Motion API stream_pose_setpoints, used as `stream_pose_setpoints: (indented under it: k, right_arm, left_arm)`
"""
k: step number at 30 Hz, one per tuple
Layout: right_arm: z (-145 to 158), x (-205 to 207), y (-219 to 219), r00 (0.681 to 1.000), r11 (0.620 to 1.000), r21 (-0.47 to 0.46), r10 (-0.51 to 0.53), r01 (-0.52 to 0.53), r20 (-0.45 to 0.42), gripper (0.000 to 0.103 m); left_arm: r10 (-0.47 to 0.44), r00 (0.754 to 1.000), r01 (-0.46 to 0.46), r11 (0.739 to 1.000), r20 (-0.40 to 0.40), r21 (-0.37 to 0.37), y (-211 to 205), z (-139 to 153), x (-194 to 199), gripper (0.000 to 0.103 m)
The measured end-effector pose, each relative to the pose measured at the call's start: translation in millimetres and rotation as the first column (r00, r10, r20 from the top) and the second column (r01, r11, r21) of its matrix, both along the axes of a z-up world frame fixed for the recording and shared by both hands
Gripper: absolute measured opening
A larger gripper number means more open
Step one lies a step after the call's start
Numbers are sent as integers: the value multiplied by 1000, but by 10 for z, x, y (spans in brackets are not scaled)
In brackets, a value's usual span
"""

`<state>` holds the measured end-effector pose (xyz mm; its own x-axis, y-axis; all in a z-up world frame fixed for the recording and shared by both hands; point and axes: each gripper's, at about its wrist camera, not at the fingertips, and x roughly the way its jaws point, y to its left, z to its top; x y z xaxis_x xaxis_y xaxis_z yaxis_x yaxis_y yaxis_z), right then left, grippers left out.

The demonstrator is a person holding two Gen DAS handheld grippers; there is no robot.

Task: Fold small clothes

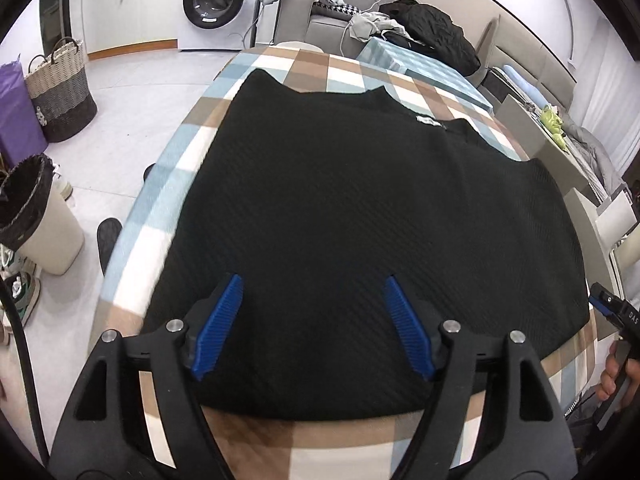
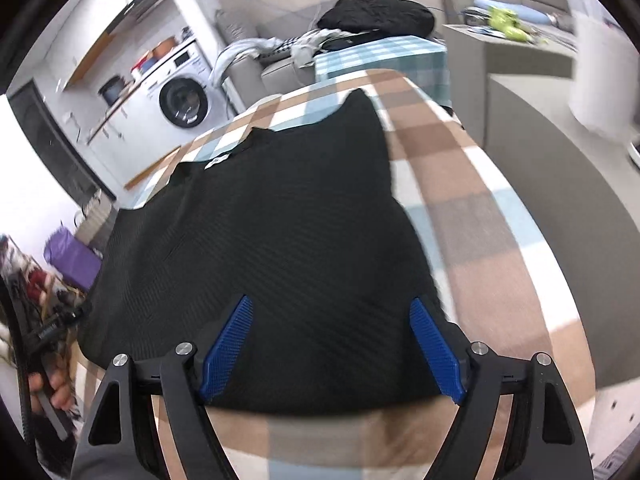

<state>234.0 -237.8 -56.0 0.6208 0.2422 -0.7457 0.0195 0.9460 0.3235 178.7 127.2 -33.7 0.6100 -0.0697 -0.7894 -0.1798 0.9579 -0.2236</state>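
Black ribbed knit garment (image 1: 360,232) is lying spread flat across the table covered in a brown, white and pale blue checked cloth (image 1: 168,184), its two shoulder points facing the far end and a small white label (image 1: 430,121) showing near the neckline. I am holding my left gripper (image 1: 312,320) over the near hem, its blue ridged fingers (image 1: 218,328) standing wide apart and gripping nothing; the fabric is showing between them. My right gripper (image 2: 330,344) is hovering likewise over the near edge of the same garment (image 2: 272,240), jaws spread wide and empty, closer to the garment's right side, where the checked cloth (image 2: 480,220) is lying bare. Whether either set of fingertips is touching the knit I cannot tell, since the right view is blurring somewhat. Beyond the table a white front-loading washing machine (image 1: 218,4) is standing against the wall, and a woven two-tone laundry basket (image 1: 60,88) is sitting on the floor to the left.
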Motion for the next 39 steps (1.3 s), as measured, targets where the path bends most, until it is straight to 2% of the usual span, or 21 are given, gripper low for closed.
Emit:
stream_pose_setpoints:
  k: [5,8,9,10,11,12,13,14,16,17,20,22,23,25,26,28,30,34,37,39]
  right_arm:
    - [-115,-112,-215,999,999,28,-32,32,4,78]
    - [-163,-125,-278,1000,999,45,-19,18,24,67]
    - [-178,-112,-277,1000,999,36,-19,18,22,57]
    - [-192,-83,-270,1000,1000,11,-14,13,13,52]
    - [-205,-50,-228,1000,999,-38,-5,5,3,35]
    - [-195,-25,-184,1000,998,-61,6,-6,2,22]
    - [-173,-31,-156,1000,997,-67,25,-24,13,17]
    - [-112,-61,-130,998,997,-66,43,-41,41,7]
    - [39,-164,-127,990,997,-37,77,-73,116,6]
    - [65,-181,-132,991,997,-49,70,-65,116,5]
    - [-50,-127,-129,999,985,-170,26,-21,30,5]
    - [-109,-113,-101,1000,978,-205,26,-25,1,5]
    - [-75,-134,-95,1000,980,-197,25,-22,15,6]
    - [-18,-161,-105,999,985,-174,20,-15,27,16]
    - [33,-174,-103,999,987,-159,14,-8,38,25]
    - [115,-189,-91,996,992,-123,18,-8,82,35]
    - [214,-184,-24,992,998,-58,30,-23,121,52]
    - [261,-105,173,988,998,-26,60,-57,143,55]
    - [214,-11,316,987,995,-24,97,-95,128,55]
    - [176,33,427,986,992,-35,121,-117,115,55]
  left_arm:
    - [-3,1000,4,1000,-12,16,-153,-26,-96,73]
    - [-16,1000,16,999,-5,45,-232,0,-175,73]
    - [-14,1000,14,999,-4,52,-248,7,-202,73]
    - [-14,1000,14,999,-3,51,-258,9,-229,73]
    - [-12,1000,12,999,-4,49,-261,10,-247,73]
    - [-9,1000,10,999,-4,49,-265,10,-270,73]
    - [-8,1000,8,999,-4,54,-273,8,-301,73]
    - [-6,1000,6,998,-5,58,-268,6,-317,73]
    - [4,1000,-3,998,-7,65,-256,0,-376,73]
    - [8,1000,-7,998,-10,62,-239,-7,-404,73]
    - [23,1000,-23,998,-12,52,-164,-28,-484,73]
    - [41,999,-40,998,-8,52,-100,-23,-541,73]
    - [54,999,-54,997,-6,47,-59,-17,-573,73]
    - [76,997,-76,997,-7,14,42,-12,-659,73]
    - [86,996,-86,996,-6,-13,96,-11,-711,73]
    - [115,993,-115,990,-3,-77,228,-24,-822,73]
    - [149,989,-149,978,-11,-145,364,-59,-901,73]
    - [210,977,-208,936,-23,-283,610,-173,-959,73]
    - [258,966,-257,925,-33,-279,699,-244,-886,72]
    - [271,962,-268,938,-14,-221,686,-239,-794,72]
